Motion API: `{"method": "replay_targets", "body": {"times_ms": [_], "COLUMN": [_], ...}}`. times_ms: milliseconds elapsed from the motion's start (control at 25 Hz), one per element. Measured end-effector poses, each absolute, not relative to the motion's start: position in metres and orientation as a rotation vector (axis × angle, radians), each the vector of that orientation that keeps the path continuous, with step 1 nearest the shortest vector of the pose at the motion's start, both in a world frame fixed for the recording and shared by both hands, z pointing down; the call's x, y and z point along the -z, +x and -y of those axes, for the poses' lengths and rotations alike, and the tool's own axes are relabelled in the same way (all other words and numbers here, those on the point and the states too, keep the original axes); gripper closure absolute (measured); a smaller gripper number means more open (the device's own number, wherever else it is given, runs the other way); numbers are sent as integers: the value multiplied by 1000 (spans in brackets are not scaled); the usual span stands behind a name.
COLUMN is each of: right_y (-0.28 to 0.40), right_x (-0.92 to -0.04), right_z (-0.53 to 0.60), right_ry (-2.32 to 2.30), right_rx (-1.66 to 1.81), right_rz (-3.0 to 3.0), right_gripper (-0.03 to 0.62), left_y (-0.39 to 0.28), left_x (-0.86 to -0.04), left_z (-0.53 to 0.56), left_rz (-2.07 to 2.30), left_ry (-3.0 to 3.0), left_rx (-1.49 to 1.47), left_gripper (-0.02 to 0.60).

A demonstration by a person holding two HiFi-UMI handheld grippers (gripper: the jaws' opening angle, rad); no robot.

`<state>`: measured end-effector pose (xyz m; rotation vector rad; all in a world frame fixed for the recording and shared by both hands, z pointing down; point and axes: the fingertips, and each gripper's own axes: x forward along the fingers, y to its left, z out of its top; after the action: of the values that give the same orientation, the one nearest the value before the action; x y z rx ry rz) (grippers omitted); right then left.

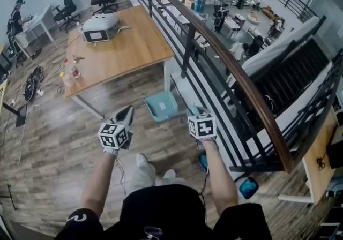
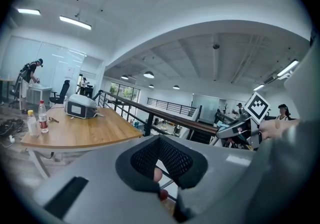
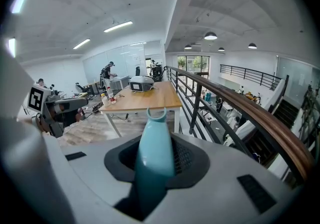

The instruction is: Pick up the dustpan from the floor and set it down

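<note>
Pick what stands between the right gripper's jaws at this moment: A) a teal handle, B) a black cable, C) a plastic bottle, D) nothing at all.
A: in the right gripper view a teal handle runs up between the jaws of the right gripper, and the head view shows the teal dustpan on the floor side just ahead of that gripper.

Floor (image 1: 53,142): grey-brown wood planks. Desk (image 1: 123,46): light wood top, white legs, ahead of the left gripper (image 1: 128,110). Railing (image 1: 236,83): black bars, brown handrail, ahead and to the right of the right gripper (image 1: 194,111). Office chairs (image 1: 67,11): black, beyond the desk. Ceiling (image 2: 200,53): white, with strip and round lamps.
</note>
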<state>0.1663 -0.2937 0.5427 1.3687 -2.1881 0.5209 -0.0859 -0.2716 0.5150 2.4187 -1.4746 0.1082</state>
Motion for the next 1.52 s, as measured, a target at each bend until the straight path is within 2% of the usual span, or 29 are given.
{"method": "replay_targets", "body": {"times_ms": [680,1520], "right_y": [156,120], "right_x": [-607,-766], "right_z": [316,428], "right_ry": [1305,1337], "right_rx": [-567,-631], "right_rz": [2101,1945], "right_gripper": [507,507], "left_y": [-91,-121], "left_x": [-571,-691], "left_z": [286,409], "left_rz": [1429,1233], "left_ry": [2340,2344], "left_rx": [-153,-347], "left_gripper": [583,583]}}
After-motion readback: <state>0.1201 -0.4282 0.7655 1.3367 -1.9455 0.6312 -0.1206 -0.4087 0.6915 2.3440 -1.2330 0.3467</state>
